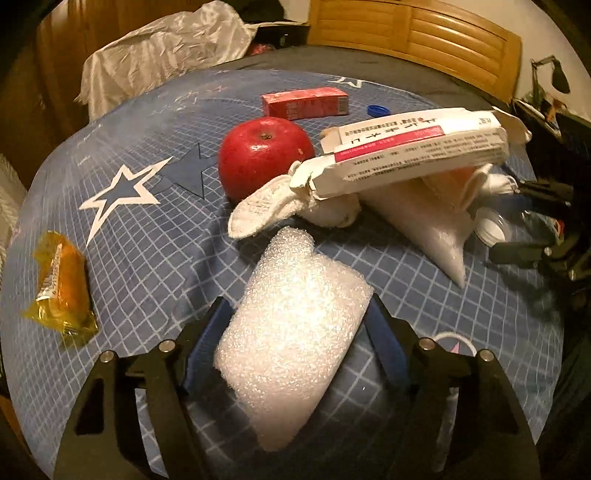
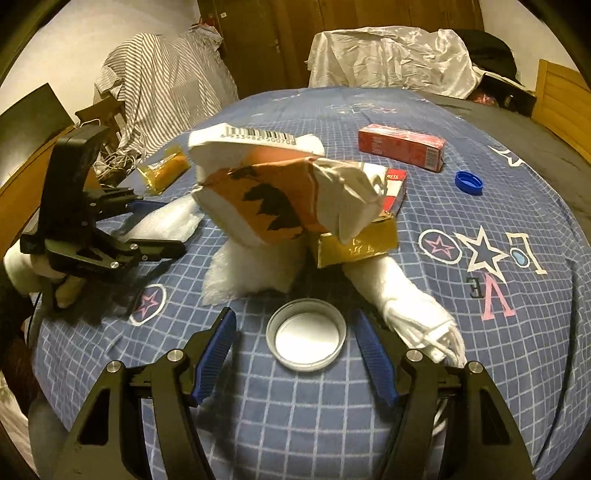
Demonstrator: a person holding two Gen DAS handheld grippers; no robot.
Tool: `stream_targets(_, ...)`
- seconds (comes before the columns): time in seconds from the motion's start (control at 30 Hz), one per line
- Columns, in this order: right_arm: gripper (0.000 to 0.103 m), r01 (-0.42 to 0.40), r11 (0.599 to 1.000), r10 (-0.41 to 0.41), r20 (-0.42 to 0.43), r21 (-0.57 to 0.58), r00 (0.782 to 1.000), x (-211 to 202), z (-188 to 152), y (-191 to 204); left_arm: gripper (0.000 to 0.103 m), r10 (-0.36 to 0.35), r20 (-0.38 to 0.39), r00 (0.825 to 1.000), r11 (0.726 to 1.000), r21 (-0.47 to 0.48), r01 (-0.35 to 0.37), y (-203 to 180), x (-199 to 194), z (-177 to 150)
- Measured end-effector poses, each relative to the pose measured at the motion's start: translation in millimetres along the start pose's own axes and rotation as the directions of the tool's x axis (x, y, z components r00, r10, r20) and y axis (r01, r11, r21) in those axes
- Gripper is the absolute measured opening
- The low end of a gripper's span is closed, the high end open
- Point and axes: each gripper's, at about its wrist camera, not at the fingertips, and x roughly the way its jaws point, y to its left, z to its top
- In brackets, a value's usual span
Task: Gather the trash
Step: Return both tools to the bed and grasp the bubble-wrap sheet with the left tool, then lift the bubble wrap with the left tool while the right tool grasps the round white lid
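Note:
In the left wrist view my left gripper (image 1: 295, 317) stands open around a white foam sheet (image 1: 291, 339) lying on the blue bedsheet; whether the pads touch it I cannot tell. Beyond it lie a white cloth (image 1: 266, 210), a red apple (image 1: 264, 155), an open white and pink carton (image 1: 410, 151), a red box (image 1: 304, 103) and a blue cap (image 1: 378, 110). In the right wrist view my right gripper (image 2: 295, 343) is open with a white jar lid (image 2: 306, 338) between its fingers. The left gripper (image 2: 147, 236) shows at the left there.
A yellow snack wrapper (image 1: 61, 288) lies at the left. A pile of torn orange paper (image 2: 273, 199), a gold wrapper (image 2: 358, 243) and white cloth (image 2: 410, 306) sits behind the lid. A wooden headboard (image 1: 413, 33) and draped white fabric (image 1: 162, 48) stand beyond the bed.

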Motion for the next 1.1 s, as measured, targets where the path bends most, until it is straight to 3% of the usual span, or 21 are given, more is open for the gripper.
stream_targets(0.2, 0.042, 0.033, 0.999, -0.032, 0.008, -0.023, 0.999, 2, -6, -3, 0.065, 0.049, -0.003, 0.999, 0.998, -0.033, -0.049, -12, -4, -5)
stream_targets(0.4, 0.041, 0.028, 0.999, -0.027, 0.039, -0.023, 0.999, -5, -16, 0, 0.064, 0.142, -0.015, 0.990, 0.981, -0.130, -0.142, -24, -19, -18)
stream_targets(0.57, 0.041, 0.007, 1.000, -0.006, 0.068, -0.024, 0.998, -20, -24, 0, 0.064, 0.265, -0.008, 0.964, 0.938, -0.230, -0.260, -34, -42, -35)
stream_targets(0.7, 0.041, 0.001, 0.999, 0.003, 0.126, -0.032, 0.992, -45, -27, 9, 0.064, 0.313, 0.039, 0.949, 0.896, -0.342, -0.282, -42, -71, -47)
stream_targets(0.93, 0.041, 0.010, 0.998, 0.004, 0.262, -0.055, 0.965, -101, -22, 31, 0.065, 0.411, 0.116, 0.904, 0.818, -0.484, -0.310, -81, -121, -51)
stream_targets(1.07, 0.041, 0.021, 0.998, 0.002, 0.347, -0.061, 0.938, -137, -17, 41, 0.065, 0.480, 0.183, 0.858, 0.783, -0.531, -0.325, -103, -150, -43)
stream_targets(1.1, 0.041, 0.025, 0.998, -0.001, 0.369, -0.060, 0.929, -148, -16, 43, 0.065, 0.505, 0.205, 0.839, 0.773, -0.541, -0.333, -110, -158, -40)
